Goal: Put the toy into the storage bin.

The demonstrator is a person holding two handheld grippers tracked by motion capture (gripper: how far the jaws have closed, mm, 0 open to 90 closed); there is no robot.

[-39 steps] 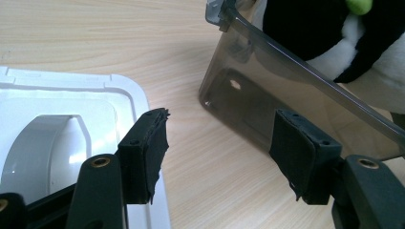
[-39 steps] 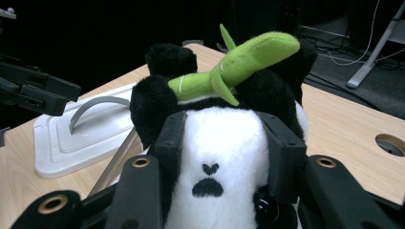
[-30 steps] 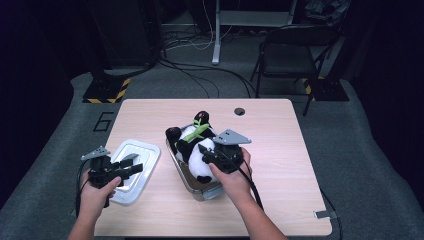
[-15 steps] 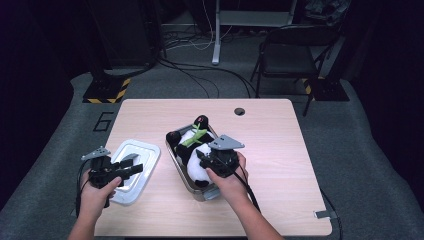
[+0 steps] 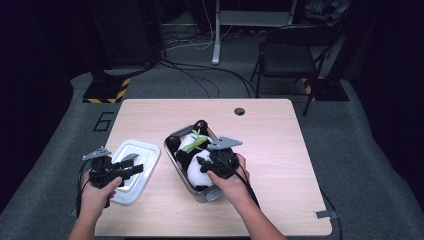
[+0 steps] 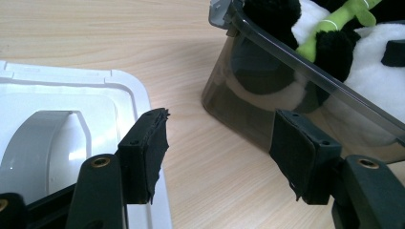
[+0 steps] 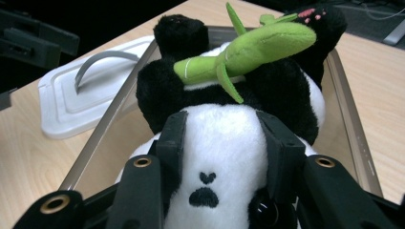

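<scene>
Lower now than a second ago, the plush panda has gone from being held above the container to lying inside the clear plastic bin at the centre of the high view, and the right hand-held gripper has come down with it. Its jaws are clamped on the panda's white muzzle, one pad on each side of the face in the lower middle of the right gripper view, with the green bamboo stalk lying across the toy's black arms in the upper middle of that frame. The left hand-held gripper has stayed where it was, at the lower left of the high view, over the near edge of the white lid that lies flat on the desk just left of the bin. Its jaws stand apart with nothing between them; in the left gripper view the lid sits at lower left, its grey handle up, and the bin's dark wall fills the upper right with the panda inside it.
</scene>
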